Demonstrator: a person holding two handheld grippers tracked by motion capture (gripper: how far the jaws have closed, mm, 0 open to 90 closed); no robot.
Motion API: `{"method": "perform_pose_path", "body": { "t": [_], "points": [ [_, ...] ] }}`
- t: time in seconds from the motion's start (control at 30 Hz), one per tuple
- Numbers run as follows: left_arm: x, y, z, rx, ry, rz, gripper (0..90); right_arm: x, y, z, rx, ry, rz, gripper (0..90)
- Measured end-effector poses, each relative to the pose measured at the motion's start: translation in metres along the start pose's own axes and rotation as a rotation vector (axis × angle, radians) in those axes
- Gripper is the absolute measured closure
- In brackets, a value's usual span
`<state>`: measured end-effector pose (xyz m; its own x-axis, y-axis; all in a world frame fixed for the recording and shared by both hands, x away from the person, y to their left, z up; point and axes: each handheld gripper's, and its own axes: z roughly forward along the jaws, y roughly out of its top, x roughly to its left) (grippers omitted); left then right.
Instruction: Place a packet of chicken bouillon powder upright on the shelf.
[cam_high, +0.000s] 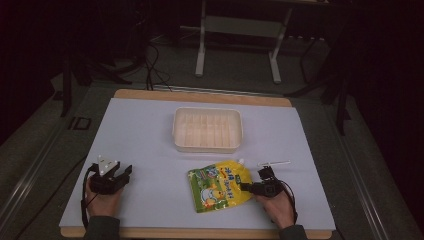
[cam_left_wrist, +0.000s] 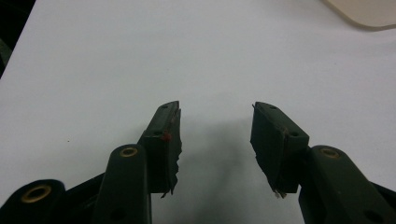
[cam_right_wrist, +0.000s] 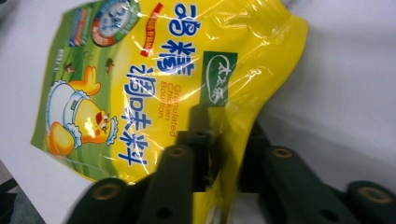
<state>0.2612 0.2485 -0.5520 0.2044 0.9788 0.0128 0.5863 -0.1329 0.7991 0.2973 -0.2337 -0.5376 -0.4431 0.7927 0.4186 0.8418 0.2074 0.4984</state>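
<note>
**Right Gripper Clamps Edge of Yellow Pouch Near the Table's Front**

At the front edge of the table (cam_high: 150, 130), my right gripper (cam_high: 248, 186) pinches the right-hand edge of the yellow seasoning pouch (cam_high: 220, 186), its jaws drawn together on the film; my right gripper view shows the pouch (cam_right_wrist: 154, 84) bulging away between and beyond the jaws. The pouch lies flat, right of the table's middle and close to the front edge, its long axis running from the front edge up toward the far right, spout (cam_high: 241, 161) pointing away from me. It lies to the left of my right gripper, which is far the nearer of my two. My left gripper (cam_high: 122, 174) rests toward the front left corner, well apart from the pouch, jaws standing apart with nothing between them. Just beyond my right hand lies a thin white stick-like item (cam_high: 274, 163) I cannot identify. Farther back, mid-table, the cream tray (cam_high: 207, 146) stands empty, straight beyond the pouch: any carry there, I judge, runs away from me along the pouch's own length.
</note>
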Motion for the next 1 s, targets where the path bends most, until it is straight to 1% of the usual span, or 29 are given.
{"method": "perform_pose_path", "body": {
  "t": [0.07,0.13,0.2,0.33,0.53,0.6,0.87,1.0],
  "points": [
    [0.0,0.0,0.0,-0.002,0.0,0.0,52.7,0.0,-0.001,0.0,-0.012,0.015,0.011,86.5],
    [0.0,0.0,0.0,-0.001,0.0,-0.001,52.7,0.001,-0.001,0.0,-0.022,0.019,0.013,88.1],
    [0.0,0.0,0.0,-0.002,0.0,-0.001,52.8,0.003,0.0,-0.002,-0.029,0.014,-0.001,89.1],
    [0.0,0.0,0.0,-0.003,0.001,-0.002,52.7,0.007,0.002,-0.003,-0.04,0.007,-0.021,89.5],
    [0.0,0.0,0.0,-0.003,0.001,-0.003,52.7,0.01,0.005,-0.008,-0.059,0.014,-0.028,89.8],
    [0.0,0.0,-0.001,-0.004,0.002,-0.003,52.8,0.011,0.006,-0.009,-0.058,0.015,-0.029,89.8],
    [0.0,0.0,-0.001,-0.004,0.003,-0.006,52.6,0.021,0.016,-0.02,-0.086,0.033,-0.065,90.0],
    [0.0,0.0,-0.001,-0.004,0.004,-0.007,52.5,0.025,0.021,-0.024,-0.093,0.054,-0.074,90.0]
  ]
}}
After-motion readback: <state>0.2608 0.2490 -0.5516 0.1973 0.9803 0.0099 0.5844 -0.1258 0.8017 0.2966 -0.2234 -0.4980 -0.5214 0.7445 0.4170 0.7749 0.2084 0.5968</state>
